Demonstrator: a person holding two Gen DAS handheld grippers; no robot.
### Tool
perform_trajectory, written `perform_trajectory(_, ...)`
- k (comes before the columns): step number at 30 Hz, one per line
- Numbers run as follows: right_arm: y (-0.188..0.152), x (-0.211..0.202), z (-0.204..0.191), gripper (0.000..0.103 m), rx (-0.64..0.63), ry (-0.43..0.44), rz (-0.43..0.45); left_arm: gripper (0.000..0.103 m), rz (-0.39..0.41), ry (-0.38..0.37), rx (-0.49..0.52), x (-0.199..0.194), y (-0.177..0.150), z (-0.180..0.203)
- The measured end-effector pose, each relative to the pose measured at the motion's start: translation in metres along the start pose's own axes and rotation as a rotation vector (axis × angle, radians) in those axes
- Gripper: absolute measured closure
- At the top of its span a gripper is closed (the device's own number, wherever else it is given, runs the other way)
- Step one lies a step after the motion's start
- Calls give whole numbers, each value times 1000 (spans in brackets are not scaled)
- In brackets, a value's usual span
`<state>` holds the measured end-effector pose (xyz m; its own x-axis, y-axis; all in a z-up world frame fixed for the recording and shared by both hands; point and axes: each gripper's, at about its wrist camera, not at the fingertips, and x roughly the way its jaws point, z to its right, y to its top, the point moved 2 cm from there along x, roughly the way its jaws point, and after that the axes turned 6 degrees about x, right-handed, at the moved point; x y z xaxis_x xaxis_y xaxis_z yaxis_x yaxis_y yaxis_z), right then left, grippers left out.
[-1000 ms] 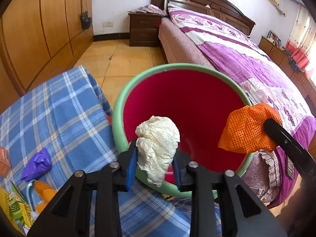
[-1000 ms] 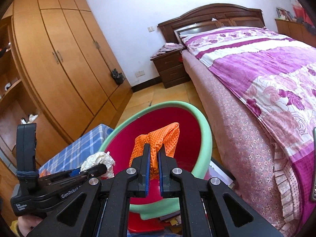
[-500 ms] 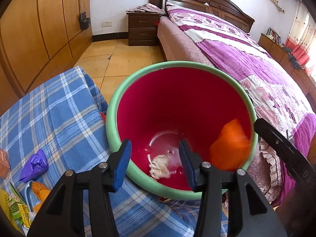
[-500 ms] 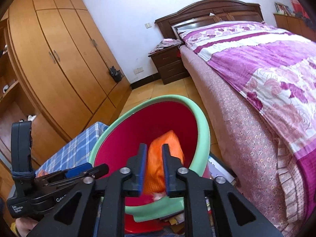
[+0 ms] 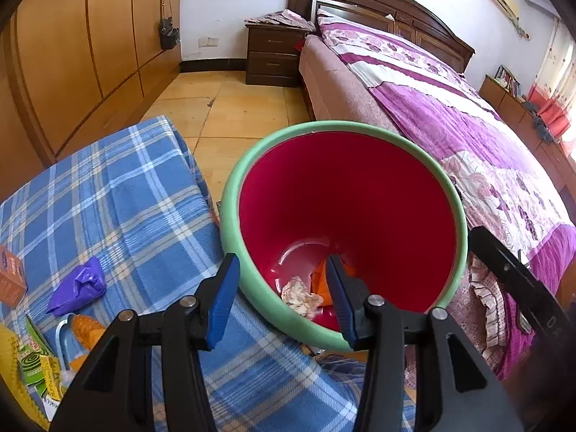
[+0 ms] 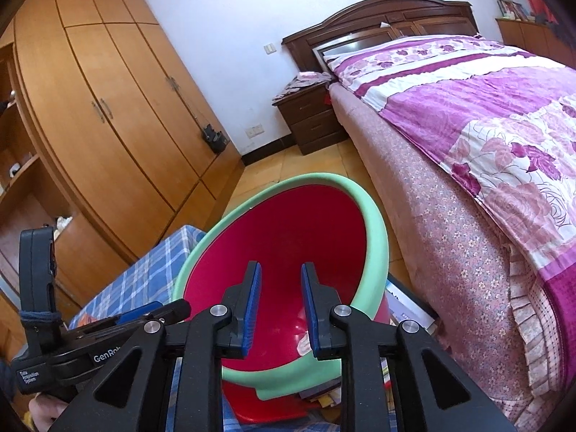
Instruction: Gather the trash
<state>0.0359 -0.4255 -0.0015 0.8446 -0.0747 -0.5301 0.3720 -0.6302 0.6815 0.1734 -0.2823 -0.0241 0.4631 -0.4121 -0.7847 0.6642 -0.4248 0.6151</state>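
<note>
A red bin with a green rim (image 5: 230,216) stands between the plaid-covered table and the bed. At its bottom lie a crumpled white paper (image 5: 300,297) and an orange net (image 5: 318,280). My left gripper (image 5: 280,270) hovers over the bin's near rim, open and holding nothing. My right gripper (image 6: 280,270) points into the same bin (image 6: 378,223); its jaws are opening, with nothing between them. The right gripper's finger (image 5: 511,277) shows at the bin's right side in the left wrist view. The left gripper's body (image 6: 154,315) shows low left in the right wrist view.
On the blue plaid cloth (image 5: 126,198) lie a purple wrapper (image 5: 77,289), an orange box (image 5: 10,280), an orange piece (image 5: 84,325) and a green packet (image 5: 36,360). The bed (image 5: 450,126) runs along the right, a nightstand (image 5: 273,54) at the back, the wardrobe (image 5: 90,54) on the left.
The left gripper opened and the white paper fell into the bin. The right gripper opened and the orange net dropped to the bottom beside it.
</note>
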Motion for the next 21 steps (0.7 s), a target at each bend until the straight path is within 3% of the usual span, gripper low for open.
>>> perform_trajectory(9, -5, -8, -15, 76, -26, 8, -4, 53, 20, 12, -39, -23, -7, -15)
perform_trajectory(13, -8, -12, -25, 63, -39, 16, 0, 53, 27, 26, -60, -34, -12, -25)
perform_trajectory(21, -16, -17, -46, 62, -74, 40, -15, 53, 33, 76, -123, -57, -29, -58)
